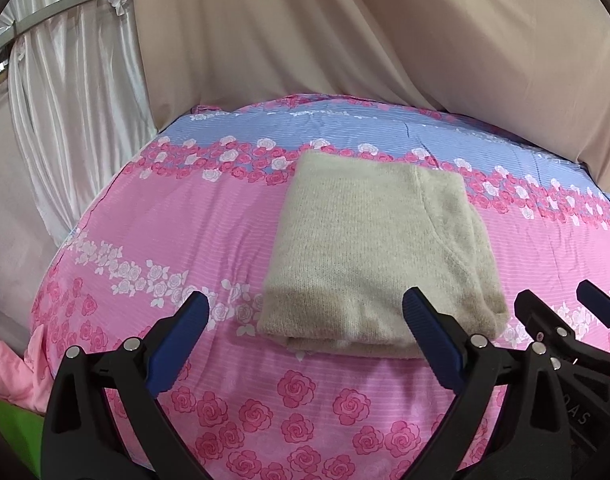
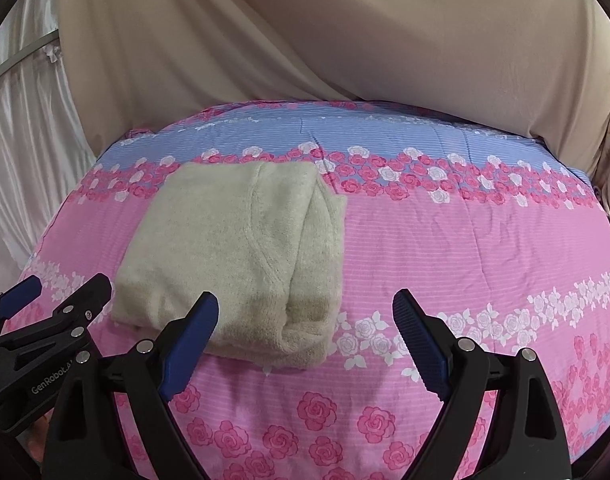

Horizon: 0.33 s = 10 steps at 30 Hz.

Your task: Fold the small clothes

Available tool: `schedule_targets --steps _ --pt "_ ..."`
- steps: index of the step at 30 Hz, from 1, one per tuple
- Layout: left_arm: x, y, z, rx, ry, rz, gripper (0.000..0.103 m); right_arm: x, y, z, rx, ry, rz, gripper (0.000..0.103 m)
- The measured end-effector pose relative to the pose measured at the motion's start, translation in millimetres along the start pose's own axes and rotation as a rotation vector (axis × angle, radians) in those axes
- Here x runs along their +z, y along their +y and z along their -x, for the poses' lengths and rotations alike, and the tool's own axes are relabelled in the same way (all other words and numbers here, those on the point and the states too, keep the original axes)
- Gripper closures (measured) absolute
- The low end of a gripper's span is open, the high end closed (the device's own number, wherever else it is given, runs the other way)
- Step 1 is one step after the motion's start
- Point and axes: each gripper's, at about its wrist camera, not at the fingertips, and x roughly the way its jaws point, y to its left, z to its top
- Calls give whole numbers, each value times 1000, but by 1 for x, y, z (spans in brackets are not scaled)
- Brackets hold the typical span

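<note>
A beige knitted garment [image 1: 377, 248] lies folded into a neat rectangle on the pink floral bed cover [image 1: 185, 232]. It also shows in the right wrist view [image 2: 241, 252], left of centre. My left gripper [image 1: 305, 312] is open and empty, held just in front of the garment's near edge. My right gripper [image 2: 305, 312] is open and empty, near the garment's right front corner. Each gripper shows in the other's view: the right gripper [image 1: 557, 300] at the right edge, the left gripper [image 2: 65, 288] at the left edge, both open.
The bed cover [image 2: 465, 240] has a blue band and rose print. Beige draped cloth [image 1: 345, 32] hangs behind the bed. White satin curtains [image 1: 65, 100] hang at the left. A pink cloth [image 1: 9, 368] and a green surface [image 1: 17, 424] sit at the lower left.
</note>
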Motion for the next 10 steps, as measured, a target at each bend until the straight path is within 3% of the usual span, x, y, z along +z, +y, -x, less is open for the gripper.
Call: schedule_targets --steps 10 --pt "-3 -4 -4 -5 27 -15 19 -2 4 0 -7 0 11 16"
